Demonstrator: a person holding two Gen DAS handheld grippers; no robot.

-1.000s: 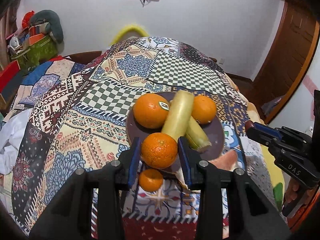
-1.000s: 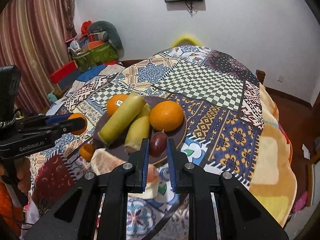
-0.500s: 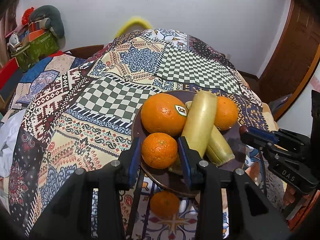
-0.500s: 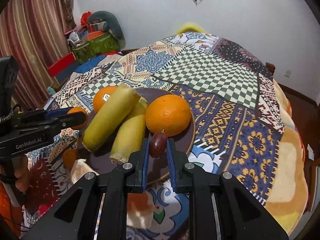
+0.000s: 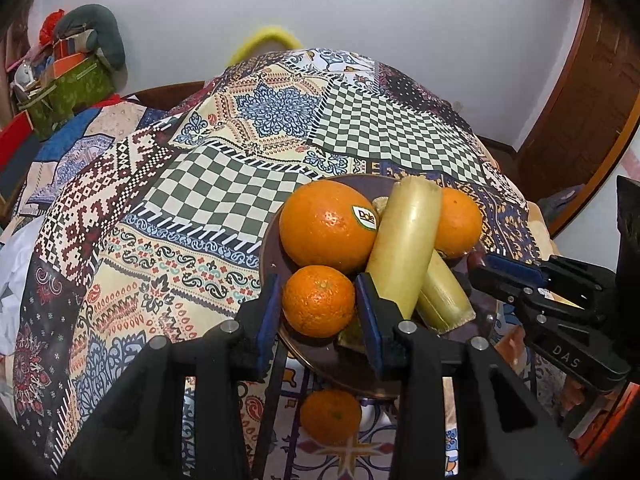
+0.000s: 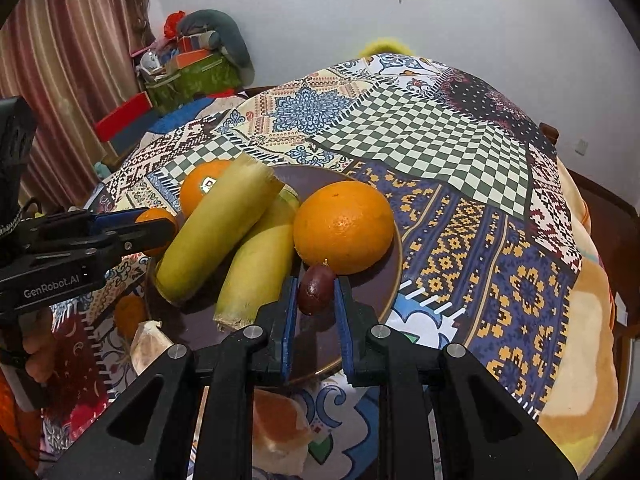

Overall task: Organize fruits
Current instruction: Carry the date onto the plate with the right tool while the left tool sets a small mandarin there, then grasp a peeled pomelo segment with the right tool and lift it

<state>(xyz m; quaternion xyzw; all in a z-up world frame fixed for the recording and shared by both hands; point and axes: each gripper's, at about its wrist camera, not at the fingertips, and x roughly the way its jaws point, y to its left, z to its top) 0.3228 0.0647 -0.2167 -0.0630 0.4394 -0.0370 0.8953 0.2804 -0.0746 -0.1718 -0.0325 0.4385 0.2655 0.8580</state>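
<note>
Both grippers have come lower and closer to the dark plate (image 6: 394, 280) since the earlier frames, so the fruit now fills more of each view. Largest to smallest: the plate, on the patchwork bedspread (image 5: 224, 184), carries two big oranges (image 6: 344, 228), two stacked sugarcane pieces (image 6: 218, 236) and little free rim. The left gripper (image 5: 318, 306) pinches a mandarin (image 5: 319, 301) over the near rim; set on that edge, it could likely roll off toward the loose mandarin (image 5: 331, 416) below. The right gripper (image 6: 316, 292), its jaws just beginning to part, has a dark red date-like fruit (image 6: 316, 289) between them beside the orange; so small and smooth a fruit could slide across the plate or tumble over its lip.
</note>
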